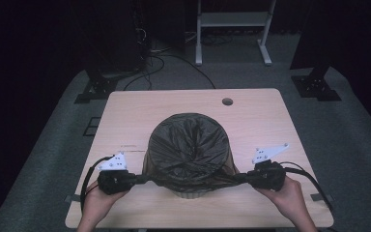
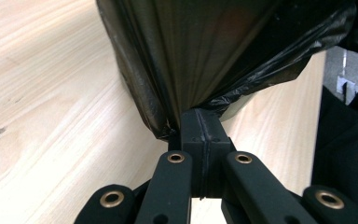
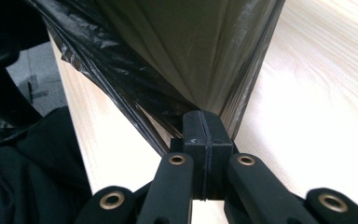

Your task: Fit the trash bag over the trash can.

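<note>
1. My left gripper [image 1: 142,179] has its fingers [image 2: 193,135] clamped on the edge of the thin black plastic bin bag [image 1: 189,147].
2. My right gripper [image 1: 239,178] has its fingers [image 3: 214,135] pinching the opposite edge.
3. The bag is stretched between them, draped over a round bin [image 1: 193,193] in the middle of the pale wooden desk [image 1: 265,116].

A wooden table [image 1: 135,108], on grey carpet [image 1: 43,159], beneath a white frame [image 1: 232,21].
</note>
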Action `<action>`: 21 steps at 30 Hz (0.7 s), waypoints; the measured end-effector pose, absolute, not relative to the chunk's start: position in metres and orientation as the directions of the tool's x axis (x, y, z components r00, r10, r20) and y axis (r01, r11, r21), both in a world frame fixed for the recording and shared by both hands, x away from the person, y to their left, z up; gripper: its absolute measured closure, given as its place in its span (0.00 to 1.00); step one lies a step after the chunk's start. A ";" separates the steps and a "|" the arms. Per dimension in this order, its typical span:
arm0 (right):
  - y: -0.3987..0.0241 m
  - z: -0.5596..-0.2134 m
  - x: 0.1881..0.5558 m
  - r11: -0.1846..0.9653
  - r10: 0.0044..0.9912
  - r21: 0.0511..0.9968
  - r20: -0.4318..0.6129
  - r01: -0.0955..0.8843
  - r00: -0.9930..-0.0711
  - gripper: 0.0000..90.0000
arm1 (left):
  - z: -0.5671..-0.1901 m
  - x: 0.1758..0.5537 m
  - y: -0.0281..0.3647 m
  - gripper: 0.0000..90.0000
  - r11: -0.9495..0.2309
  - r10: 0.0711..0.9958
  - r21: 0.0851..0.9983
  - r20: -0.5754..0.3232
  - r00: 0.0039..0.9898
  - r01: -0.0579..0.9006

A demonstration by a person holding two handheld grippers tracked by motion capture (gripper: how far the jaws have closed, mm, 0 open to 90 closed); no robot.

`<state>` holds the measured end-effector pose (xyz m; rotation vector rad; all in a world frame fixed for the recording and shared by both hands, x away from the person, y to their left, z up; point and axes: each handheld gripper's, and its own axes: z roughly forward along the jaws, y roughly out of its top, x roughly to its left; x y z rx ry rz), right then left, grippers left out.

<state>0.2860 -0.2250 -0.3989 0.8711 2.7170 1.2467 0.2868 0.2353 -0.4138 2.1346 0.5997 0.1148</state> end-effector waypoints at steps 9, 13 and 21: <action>-0.218 -0.410 0.297 0.559 0.530 0.674 0.158 0.483 -0.833 1.00 | -0.422 0.292 0.233 1.00 -0.502 0.488 0.780 -0.102 0.867 0.374; -0.218 -0.408 0.299 0.559 0.532 0.678 0.149 0.478 -0.834 0.80 | -0.418 0.289 0.236 0.73 -0.481 0.481 0.791 -0.121 0.868 0.377; -0.245 -0.376 0.297 0.443 0.551 0.779 0.154 0.444 -0.820 0.59 | -0.376 0.278 0.254 0.43 -0.420 0.435 0.858 -0.096 0.895 0.296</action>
